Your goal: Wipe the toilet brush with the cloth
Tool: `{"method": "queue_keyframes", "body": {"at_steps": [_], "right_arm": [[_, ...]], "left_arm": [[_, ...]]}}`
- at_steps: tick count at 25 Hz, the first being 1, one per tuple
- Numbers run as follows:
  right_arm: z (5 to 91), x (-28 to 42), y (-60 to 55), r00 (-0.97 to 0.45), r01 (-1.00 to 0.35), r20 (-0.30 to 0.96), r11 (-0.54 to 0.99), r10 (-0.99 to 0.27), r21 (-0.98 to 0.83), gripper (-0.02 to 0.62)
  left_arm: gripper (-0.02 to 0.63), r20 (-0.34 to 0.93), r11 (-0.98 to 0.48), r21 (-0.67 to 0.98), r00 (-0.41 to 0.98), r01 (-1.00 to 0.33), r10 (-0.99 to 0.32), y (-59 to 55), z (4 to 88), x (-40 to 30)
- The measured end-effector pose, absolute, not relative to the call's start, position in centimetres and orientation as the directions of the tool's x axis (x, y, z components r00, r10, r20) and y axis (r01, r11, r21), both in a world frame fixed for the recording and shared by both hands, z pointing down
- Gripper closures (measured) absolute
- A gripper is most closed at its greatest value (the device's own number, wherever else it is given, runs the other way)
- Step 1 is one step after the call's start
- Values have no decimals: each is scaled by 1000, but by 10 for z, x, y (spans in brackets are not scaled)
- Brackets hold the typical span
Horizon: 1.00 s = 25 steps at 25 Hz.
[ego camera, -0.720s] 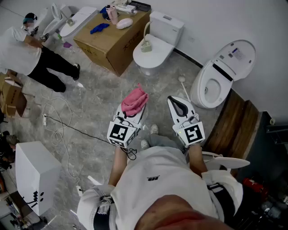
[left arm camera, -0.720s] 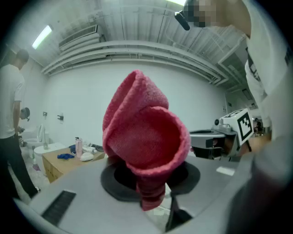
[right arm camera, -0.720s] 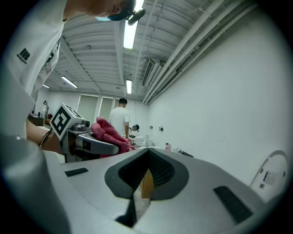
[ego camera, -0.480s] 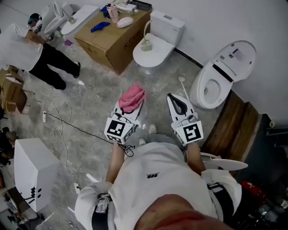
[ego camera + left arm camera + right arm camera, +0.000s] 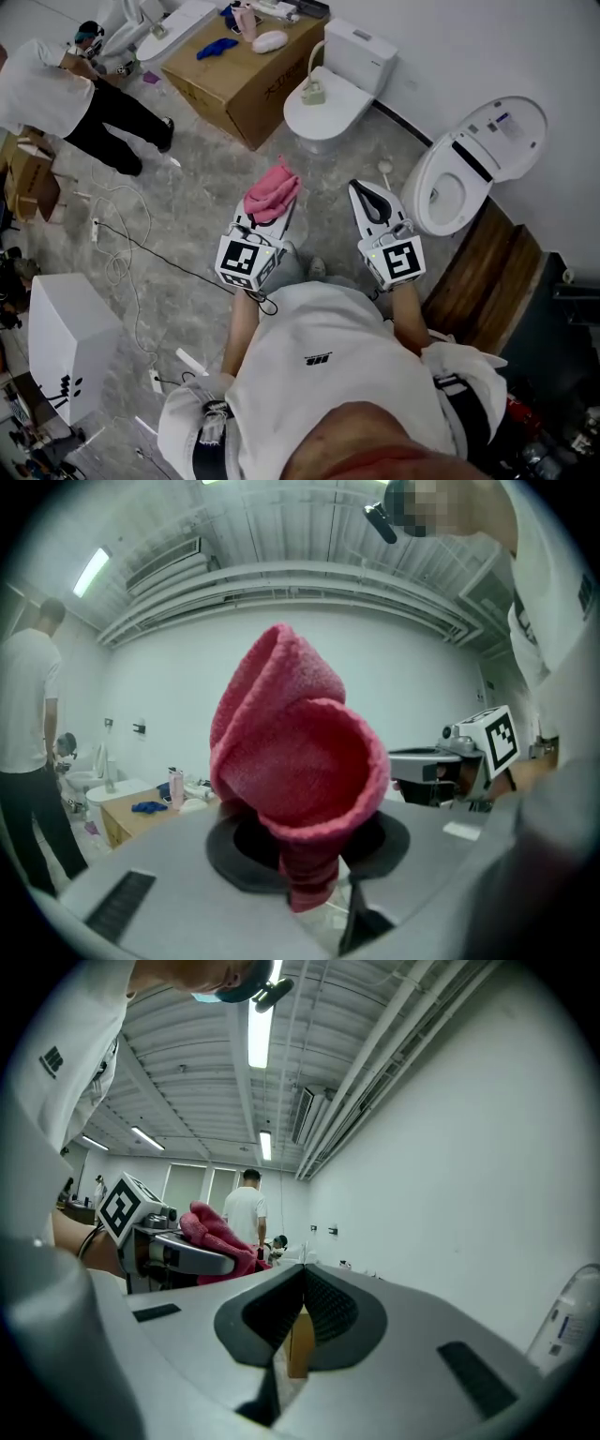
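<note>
Left gripper [image 5: 269, 210] is out in front of the wearer, roughly level, and its jaws are clamped on the pink cloth [image 5: 272, 190]. The cloth bunches up in a rolled fold past the tips, toward 12 o'clock. Right gripper [image 5: 361, 192] rides just beside it at 3 o'clock, also level, its jaws pressed together with nothing between them. Both are well above the grey stone floor [image 5: 197, 225].

Now the brush, and here it gets tricky. At 1 o'clock from the right gripper a thin white stick with a round head [image 5: 383, 169] lies on the floor, close against the open toilet [image 5: 422, 192]. At 12 o'clock, on the closed toilet [image 5: 339, 114], a small beige base with a curved white handle [image 5: 313, 92] stands on the lid. Which one is the toilet brush I cannot tell; neither gripper touches either.

At 11 o'clock sits a cardboard box [image 5: 248, 89], and out at 10 o'clock a person in a white shirt [image 5: 42, 89] bends over.
</note>
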State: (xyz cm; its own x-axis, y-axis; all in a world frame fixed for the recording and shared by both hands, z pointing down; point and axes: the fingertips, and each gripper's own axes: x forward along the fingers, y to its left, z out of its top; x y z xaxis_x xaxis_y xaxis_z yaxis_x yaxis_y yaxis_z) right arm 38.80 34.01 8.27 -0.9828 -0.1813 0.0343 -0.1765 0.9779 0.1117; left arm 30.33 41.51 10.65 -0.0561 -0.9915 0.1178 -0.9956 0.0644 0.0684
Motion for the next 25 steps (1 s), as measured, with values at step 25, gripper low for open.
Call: {"method": "queue_keyframes", "body": {"at_steps": [25], "right_arm": [[100, 189, 246, -963, -231, 124, 969, -240, 84, 598]], "left_arm": [[482, 147, -26, 78, 37, -997, -988, 308, 121, 105]]}}
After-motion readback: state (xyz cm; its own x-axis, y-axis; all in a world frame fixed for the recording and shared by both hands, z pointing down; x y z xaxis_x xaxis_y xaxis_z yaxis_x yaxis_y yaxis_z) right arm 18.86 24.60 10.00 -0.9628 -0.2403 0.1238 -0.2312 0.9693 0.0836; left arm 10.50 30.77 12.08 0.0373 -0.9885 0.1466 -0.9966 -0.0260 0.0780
